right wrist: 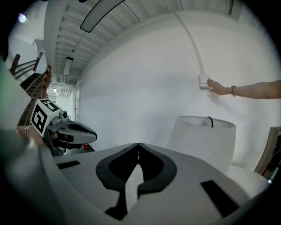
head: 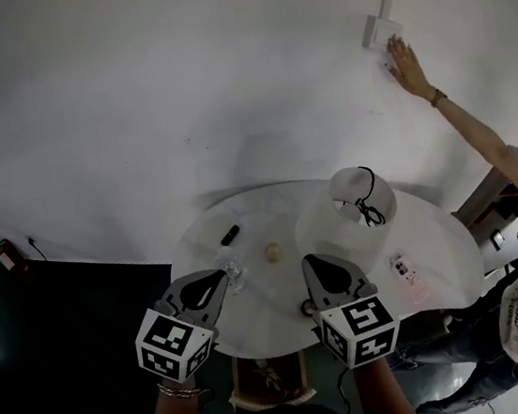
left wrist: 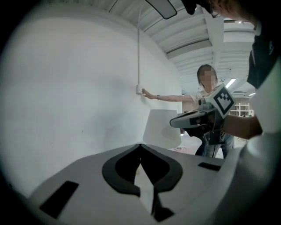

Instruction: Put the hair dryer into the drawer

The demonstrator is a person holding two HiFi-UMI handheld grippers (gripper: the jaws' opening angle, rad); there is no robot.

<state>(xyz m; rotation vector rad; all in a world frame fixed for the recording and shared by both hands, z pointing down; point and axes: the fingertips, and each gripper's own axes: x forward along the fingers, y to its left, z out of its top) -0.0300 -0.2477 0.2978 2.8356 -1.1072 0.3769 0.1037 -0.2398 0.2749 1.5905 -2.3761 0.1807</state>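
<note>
From the head view, looking steeply down on a round white table (head: 264, 316) set against a white wall (head: 134, 123). Holding the left gripper (head: 216, 280) over the table's near left and the right gripper (head: 314, 268) over its near middle, apart from each other, both pointing toward the wall. Seeing a white tapered tub (head: 333, 229) at the table's far right with a black cord (head: 369, 208) draped over its rim. Not making out the hair dryer itself in any view, only that cord. Noting a small black object (head: 230, 235), a small pale round thing (head: 271, 251), a clear glass-like item (head: 233, 273) just beside the left gripper's tip, and a pink-and-white flat item (head: 403, 270) at the near right. Catching a brown wooden piece (head: 268, 380) under the table's near edge. Watching a person at the right pressing a hand (head: 403, 59) beside a wall switch (head: 374, 33). From the left gripper view, finding the jaws pressed together at the tips, gripping nothing, with the right gripper off to the right and the tub beyond. From the right gripper view, finding those jaws likewise closed tight and empty, with the left gripper off to the left and the tub ahead at the right.
</note>
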